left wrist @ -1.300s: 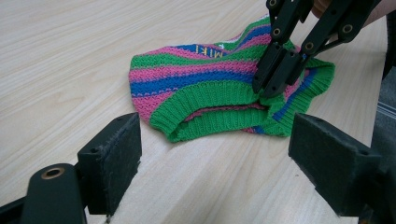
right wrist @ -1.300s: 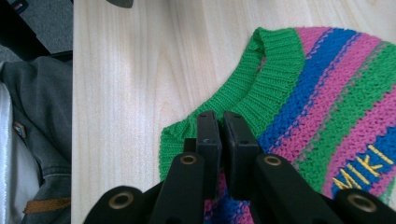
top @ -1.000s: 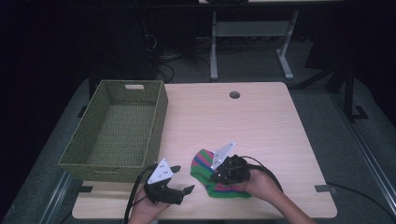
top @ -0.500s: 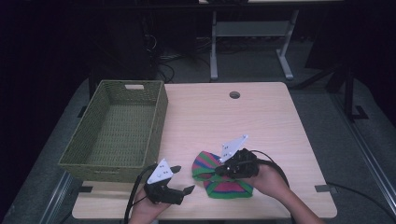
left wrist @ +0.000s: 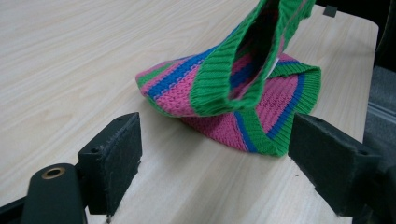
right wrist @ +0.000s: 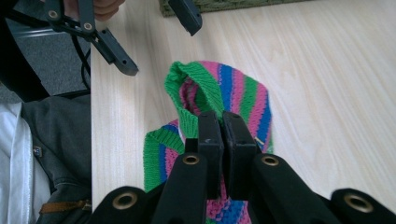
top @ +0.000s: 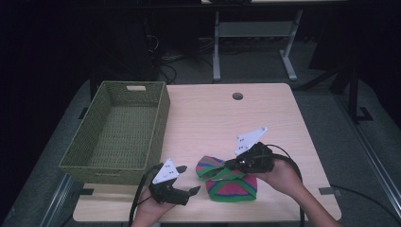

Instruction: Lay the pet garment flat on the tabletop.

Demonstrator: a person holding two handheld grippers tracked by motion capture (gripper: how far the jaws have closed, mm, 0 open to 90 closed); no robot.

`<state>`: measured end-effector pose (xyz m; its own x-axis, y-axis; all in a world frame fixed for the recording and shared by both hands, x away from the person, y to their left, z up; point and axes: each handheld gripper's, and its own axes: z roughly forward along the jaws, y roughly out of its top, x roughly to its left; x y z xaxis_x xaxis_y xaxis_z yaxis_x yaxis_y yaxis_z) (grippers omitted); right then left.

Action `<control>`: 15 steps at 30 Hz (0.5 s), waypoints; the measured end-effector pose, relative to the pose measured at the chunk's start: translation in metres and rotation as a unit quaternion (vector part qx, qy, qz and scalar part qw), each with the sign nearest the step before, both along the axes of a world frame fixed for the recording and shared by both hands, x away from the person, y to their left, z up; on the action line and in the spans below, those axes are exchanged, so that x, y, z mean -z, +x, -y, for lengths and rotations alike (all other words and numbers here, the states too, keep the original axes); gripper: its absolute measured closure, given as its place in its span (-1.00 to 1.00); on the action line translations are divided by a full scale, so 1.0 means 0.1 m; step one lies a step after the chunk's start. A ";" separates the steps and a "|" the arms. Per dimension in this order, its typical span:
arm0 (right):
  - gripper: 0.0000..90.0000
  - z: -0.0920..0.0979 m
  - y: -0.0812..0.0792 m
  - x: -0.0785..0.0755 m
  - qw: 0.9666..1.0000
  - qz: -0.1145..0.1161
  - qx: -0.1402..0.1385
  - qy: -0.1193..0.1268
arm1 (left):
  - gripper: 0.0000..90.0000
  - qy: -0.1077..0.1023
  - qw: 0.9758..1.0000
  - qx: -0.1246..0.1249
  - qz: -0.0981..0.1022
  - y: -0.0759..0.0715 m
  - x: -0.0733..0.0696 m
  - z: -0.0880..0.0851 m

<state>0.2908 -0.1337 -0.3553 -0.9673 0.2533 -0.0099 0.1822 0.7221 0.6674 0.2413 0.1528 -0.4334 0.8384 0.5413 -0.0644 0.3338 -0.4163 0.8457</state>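
Looking across the pale wooden table (top: 213,118) from left to right, the woven green rectangular basket (top: 118,135) sits at the left edge, well apart from the work. Near the front edge the left gripper (top: 185,182) hovers low over the tabletop, its jaws spread wide with nothing between them, aimed at the knitted hat striped in green, pink and blue (top: 227,178) just beside it. Most of that hat lies on the table near the front edge, between the two hands; one part of its green ribbed brim is drawn up off the surface. To the right, the right gripper (right wrist: 223,135) has its jaws nearly closed, pinching that raised brim.

The grip looks thin to me: only a fold of stretchy knit is caught, so a quick lift could let the brim slide out and the hat flop back. If the left gripper closes now, it might grab a bunched layer rather than the brim, or scrape the tabletop. Pulling sideways could also drag the hat toward the table's front edge.
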 end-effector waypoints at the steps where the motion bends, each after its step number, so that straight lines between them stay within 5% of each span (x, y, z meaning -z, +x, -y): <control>1: 0.93 0.02 0.00 -0.02 1.000 -0.002 0.001 0.003 | -0.61 0.002 1.000 0.002 0.000 0.01 -0.01 0.01; 10: 0.93 0.18 0.01 -0.08 1.000 0.002 0.002 0.020 | -0.47 0.005 1.000 0.030 -0.003 0.10 -0.03 0.11; 15: 0.93 0.24 0.03 -0.13 1.000 0.004 -0.001 0.027 | -0.35 0.014 0.999 0.040 0.012 0.16 -0.04 0.18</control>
<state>0.2935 -0.1576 -0.3428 -0.9676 0.2525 -0.0036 0.1763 0.6858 0.7061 0.2578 0.1351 -0.4291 0.8801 0.4738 -0.0306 0.2790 -0.4639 0.8408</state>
